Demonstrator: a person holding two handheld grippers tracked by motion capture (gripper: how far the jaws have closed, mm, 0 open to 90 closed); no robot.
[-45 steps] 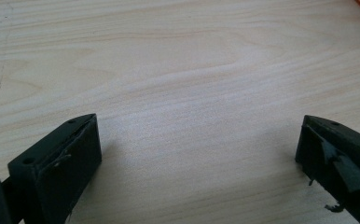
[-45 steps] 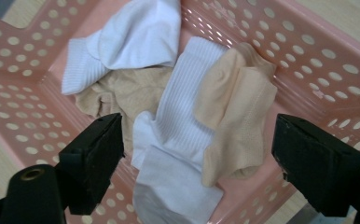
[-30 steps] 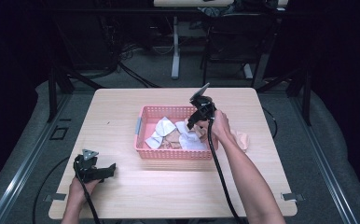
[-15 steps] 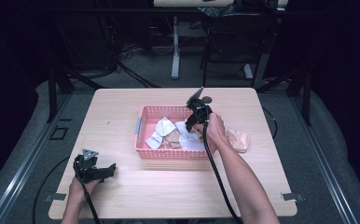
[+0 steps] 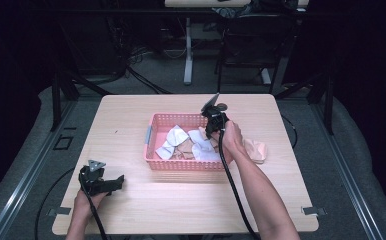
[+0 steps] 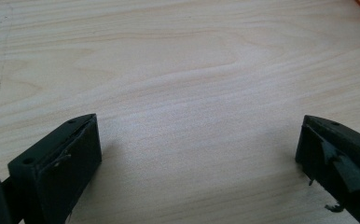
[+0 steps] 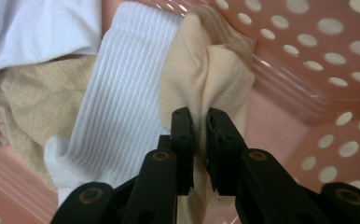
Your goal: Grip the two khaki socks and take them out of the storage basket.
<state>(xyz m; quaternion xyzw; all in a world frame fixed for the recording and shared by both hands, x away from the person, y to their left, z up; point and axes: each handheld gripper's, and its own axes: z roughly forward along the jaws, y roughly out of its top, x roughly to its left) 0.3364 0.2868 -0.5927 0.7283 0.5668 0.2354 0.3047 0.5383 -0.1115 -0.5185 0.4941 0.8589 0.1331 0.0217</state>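
Observation:
A pink perforated basket [image 5: 153, 134] sits mid-table with white and beige socks in it. My right gripper [image 5: 210, 131] reaches into its right end. In the right gripper view its jaws [image 7: 199, 128] are pinched shut on a beige sock [image 7: 206, 77], which lies partly over a white ribbed sock [image 7: 122, 102] near the basket wall [image 7: 308, 60]. My left gripper [image 5: 117, 183] rests low on the table near the front left corner. The left gripper view shows its jaws [image 6: 197, 154] spread wide over bare wood, holding nothing.
Another beige sock [image 5: 255, 149] lies on the wooden table [image 5: 281, 190] just right of the basket, beside the right hand. More white cloth [image 7: 38, 28] and beige cloth [image 7: 24, 102] lie deeper in the basket. Cables trail from both grippers toward the front edge.
The right gripper has moved left and down from the basket's right rim into the basket and closed on the beige sock. The left gripper has stayed put.

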